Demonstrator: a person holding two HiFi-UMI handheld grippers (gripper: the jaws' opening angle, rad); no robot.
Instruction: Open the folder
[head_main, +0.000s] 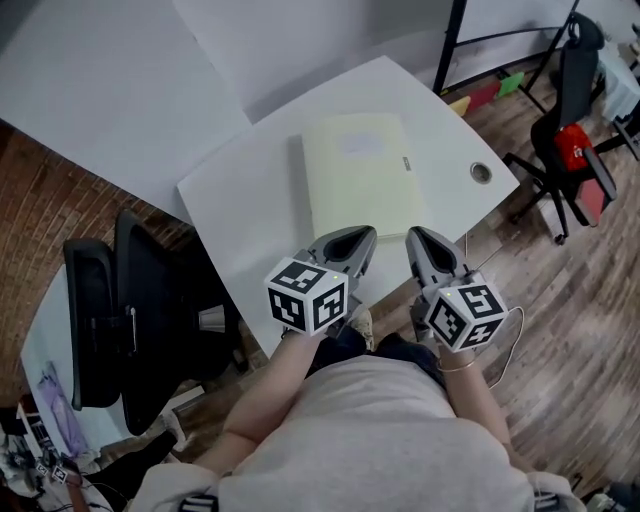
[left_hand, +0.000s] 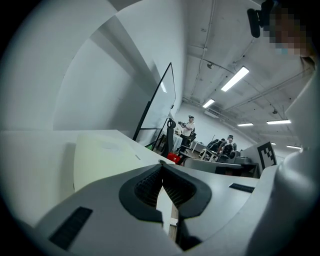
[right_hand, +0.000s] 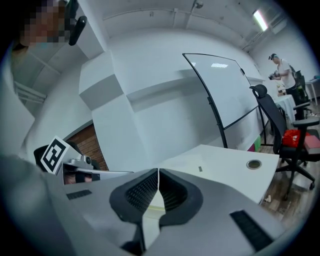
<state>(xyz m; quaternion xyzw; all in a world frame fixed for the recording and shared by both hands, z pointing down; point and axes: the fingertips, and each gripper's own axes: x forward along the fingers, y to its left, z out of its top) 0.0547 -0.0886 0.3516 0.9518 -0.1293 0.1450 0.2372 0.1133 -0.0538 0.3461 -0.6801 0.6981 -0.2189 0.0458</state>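
A pale yellow folder (head_main: 360, 175) lies closed and flat on the white table (head_main: 240, 200), with a small label near its right edge. Both grippers hover side by side over the table's near edge, just short of the folder. My left gripper (head_main: 367, 233) is shut with nothing between its jaws; in the left gripper view its tips (left_hand: 161, 163) meet, and the folder (left_hand: 105, 160) lies ahead to the left. My right gripper (head_main: 412, 234) is likewise shut and empty, its tips (right_hand: 158, 171) touching. A sliver of the folder (right_hand: 152, 207) shows below them.
A round cable hole (head_main: 481, 172) sits at the table's right corner. A black office chair (head_main: 120, 320) stands left of the table, another chair with a red item (head_main: 575, 145) on the right. A whiteboard stand (head_main: 450, 45) is behind. People stand far off (left_hand: 189, 129).
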